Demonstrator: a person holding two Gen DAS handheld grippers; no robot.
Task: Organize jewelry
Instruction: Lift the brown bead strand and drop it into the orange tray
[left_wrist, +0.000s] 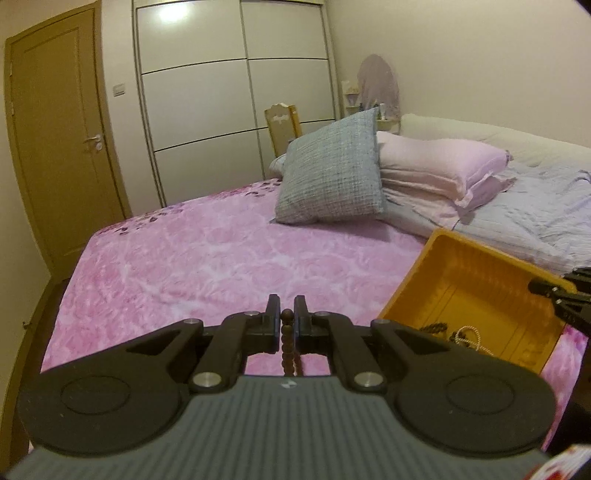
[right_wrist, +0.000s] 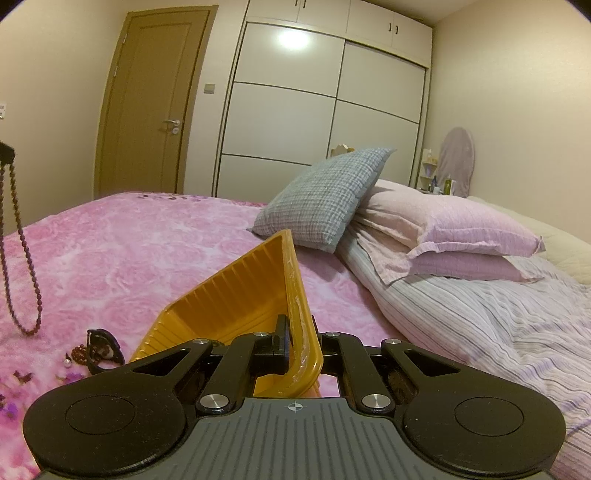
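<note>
While the pink floral bedspread (right_wrist: 155, 251) fills most of both views, the biggest task piece on it is the orange tray (right_wrist: 236, 299), tipped up on one side. The right gripper (right_wrist: 299, 347) is clenched on the tray's near rim, pads pressing the thin plastic wall from both sides. Smaller again is the dark bead necklace (left_wrist: 287, 339), pinched near its top bead by the left gripper (left_wrist: 287, 314), whose jaws are closed tight on the strand, which hangs below them clear of the bed.

Judging from here, two things could go wrong. The grip is on a single round bead or the cord just under it, so the strand could slide out if it swings. The tray is held by one edge only, tilted, so the pieces already inside could spill or the rim could twist out of the pads.

Only the left wrist view looks into the tray, where a dark chain (left_wrist: 436, 327) and a pale cord (left_wrist: 467, 334) lie on the floor. Only the right wrist view shows the necklace's full hanging loop at its left edge, and the leftover pieces on the bedspread beside the tray: a dark watch (right_wrist: 105, 350) and a small pearl earring (right_wrist: 67, 362)
</note>
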